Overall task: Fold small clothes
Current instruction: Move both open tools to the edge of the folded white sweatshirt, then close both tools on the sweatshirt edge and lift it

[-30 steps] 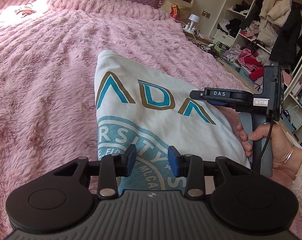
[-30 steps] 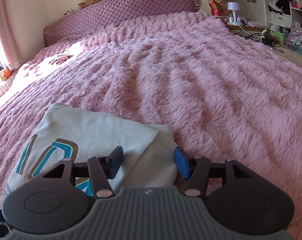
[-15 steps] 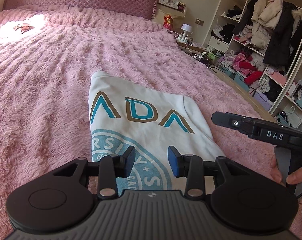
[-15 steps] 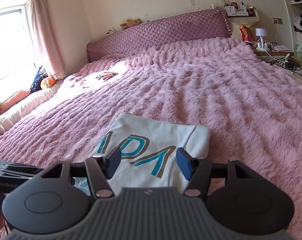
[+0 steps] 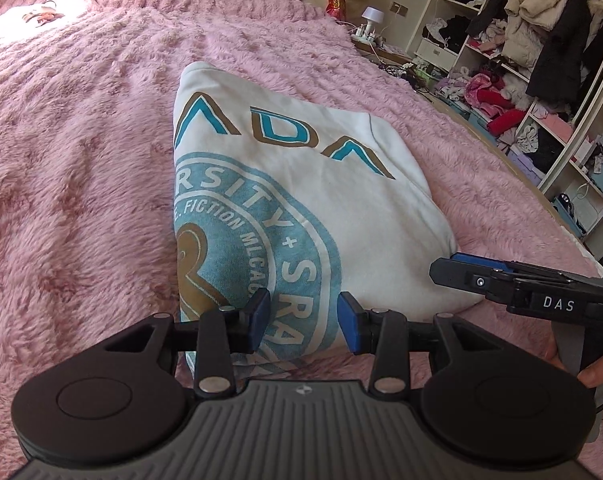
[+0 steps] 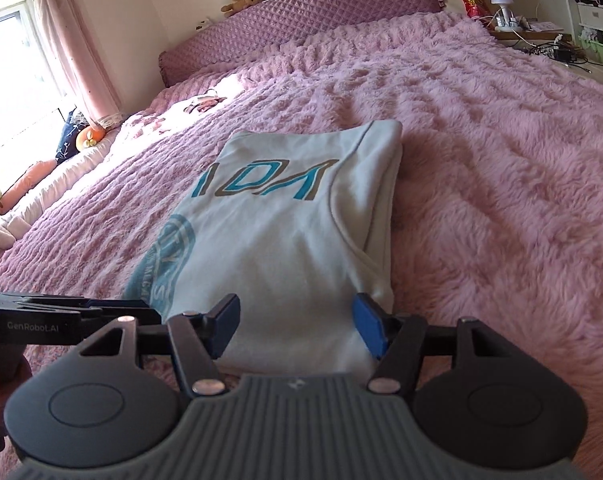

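Both grippers hold nothing. The left gripper (image 5: pixel 303 322) stands partly open and the right gripper (image 6: pixel 297 328) wider, each above the near end of a folded white shirt (image 5: pixel 301 184). The shirt lies on a pink bed (image 5: pixel 81 180); its nearest edge is hidden behind the grippers.

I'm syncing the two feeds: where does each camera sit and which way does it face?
Left wrist: on the left hand-held gripper, facing the folded white printed sweatshirt and wardrobe shelves; the right hand-held gripper shows.
Right wrist: on the right hand-held gripper, facing headboard and window; the left one shows.
Shared: sweatshirt, fluffy pink bedspread.
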Action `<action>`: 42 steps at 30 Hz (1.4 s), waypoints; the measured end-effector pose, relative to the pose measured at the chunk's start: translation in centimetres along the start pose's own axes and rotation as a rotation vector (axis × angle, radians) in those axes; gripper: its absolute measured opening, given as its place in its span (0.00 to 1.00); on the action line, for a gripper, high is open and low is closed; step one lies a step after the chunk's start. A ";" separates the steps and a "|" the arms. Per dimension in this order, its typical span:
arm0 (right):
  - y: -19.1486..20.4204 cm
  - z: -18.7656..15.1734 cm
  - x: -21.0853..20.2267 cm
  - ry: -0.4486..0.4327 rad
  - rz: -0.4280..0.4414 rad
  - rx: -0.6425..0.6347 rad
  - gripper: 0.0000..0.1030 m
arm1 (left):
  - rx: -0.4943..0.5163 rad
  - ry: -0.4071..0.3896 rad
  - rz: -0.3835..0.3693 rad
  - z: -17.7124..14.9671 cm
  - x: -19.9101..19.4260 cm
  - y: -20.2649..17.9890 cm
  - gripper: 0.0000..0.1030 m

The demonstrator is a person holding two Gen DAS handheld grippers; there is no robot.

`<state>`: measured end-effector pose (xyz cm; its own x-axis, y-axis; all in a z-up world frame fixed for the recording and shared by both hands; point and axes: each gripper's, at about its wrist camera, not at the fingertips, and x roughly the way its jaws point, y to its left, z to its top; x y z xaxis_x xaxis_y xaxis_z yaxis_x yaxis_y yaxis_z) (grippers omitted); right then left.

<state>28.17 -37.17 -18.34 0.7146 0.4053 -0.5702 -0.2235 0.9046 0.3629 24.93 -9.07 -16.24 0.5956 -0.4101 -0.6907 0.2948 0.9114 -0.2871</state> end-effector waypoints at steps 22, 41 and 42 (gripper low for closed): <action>-3.6 4.7 -3.2 -0.066 0.036 0.182 0.65 | 0.060 -0.044 0.118 5.2 -3.4 3.0 0.50; -11.3 5.2 3.5 0.051 0.270 0.511 0.69 | -0.553 0.028 -0.393 5.6 5.5 16.9 0.56; -11.1 5.3 3.9 0.058 0.274 0.504 0.69 | -0.553 0.037 -0.403 5.8 6.0 16.8 0.56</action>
<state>36.95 -46.34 -20.73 0.6343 0.6358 -0.4398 -0.0422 0.5965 0.8015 37.81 3.58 -21.36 0.4905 -0.7287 -0.4779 0.0570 0.5740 -0.8168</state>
